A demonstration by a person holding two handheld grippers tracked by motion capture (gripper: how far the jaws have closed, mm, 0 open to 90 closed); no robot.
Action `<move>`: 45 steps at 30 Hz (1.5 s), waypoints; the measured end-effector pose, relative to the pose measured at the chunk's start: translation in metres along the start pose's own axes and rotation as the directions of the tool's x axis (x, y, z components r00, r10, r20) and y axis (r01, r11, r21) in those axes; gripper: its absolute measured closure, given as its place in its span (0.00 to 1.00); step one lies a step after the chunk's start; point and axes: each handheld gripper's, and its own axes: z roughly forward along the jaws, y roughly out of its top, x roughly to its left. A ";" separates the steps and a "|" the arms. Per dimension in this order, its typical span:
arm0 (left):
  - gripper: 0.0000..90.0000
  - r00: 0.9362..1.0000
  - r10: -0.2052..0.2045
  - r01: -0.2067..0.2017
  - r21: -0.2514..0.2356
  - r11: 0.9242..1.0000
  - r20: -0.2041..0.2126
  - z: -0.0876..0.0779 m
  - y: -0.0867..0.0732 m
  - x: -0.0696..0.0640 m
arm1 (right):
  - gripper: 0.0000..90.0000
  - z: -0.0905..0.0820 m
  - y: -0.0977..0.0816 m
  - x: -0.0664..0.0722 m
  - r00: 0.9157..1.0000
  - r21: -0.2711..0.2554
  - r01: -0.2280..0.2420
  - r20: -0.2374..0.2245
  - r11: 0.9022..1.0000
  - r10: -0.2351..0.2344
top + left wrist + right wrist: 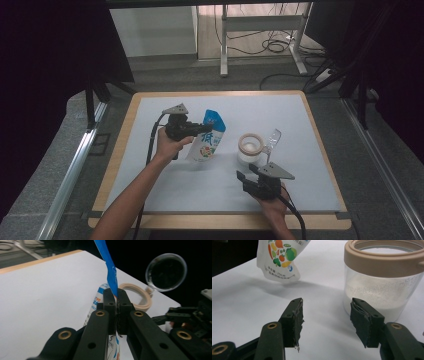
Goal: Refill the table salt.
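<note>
Here the left gripper (200, 128) is pinching the blue top edge of a white and blue pouch (208, 140), and its jaws are closed tight on it. The pouch hangs above the white table mat (150, 165), near the middle. In the right gripper view you can see little pictures of vegetables on the pouch (279, 258), and its bottom end is lifted off the mat with a shadow under it. In the left gripper view, the blue edge (109, 267) sticks up from between the closed jaws.

The right gripper (243, 178) is near the front of the mat. Its jaws are apart and nothing is between them. Just past them stands a clear jar (382, 280) with a tan rim and white powder inside. Its round clear lid (166, 272) is flipped open beside the rim.
</note>
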 end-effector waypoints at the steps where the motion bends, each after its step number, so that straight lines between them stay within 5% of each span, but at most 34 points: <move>1: 0.99 1.000 -0.002 0.002 -0.004 1.000 -0.005 -0.002 -0.001 0.002 | 0.49 0.000 0.000 0.000 1.000 0.000 -0.001 0.000 1.000 0.001; 8: 0.99 0.997 -0.031 0.027 -0.060 0.998 -0.073 -0.023 -0.009 0.018 | 0.49 0.001 0.000 -0.001 1.000 0.005 -0.004 0.001 1.000 0.004; 19: 0.99 0.978 -0.063 0.041 -0.112 0.993 -0.198 -0.040 -0.025 0.035 | 0.49 0.004 -0.002 -0.002 1.000 0.014 -0.007 0.003 1.000 0.007; 28: 0.98 0.968 -0.071 0.039 -0.137 0.990 -0.239 -0.054 -0.034 0.035 | 0.49 0.003 -0.002 -0.005 1.000 0.013 -0.011 0.010 1.000 0.011; 45: 0.92 0.963 -0.055 0.018 -0.142 0.990 -0.264 -0.066 -0.041 0.027 | 0.48 -0.002 0.001 -0.008 1.000 -0.007 -0.022 0.022 1.000 0.022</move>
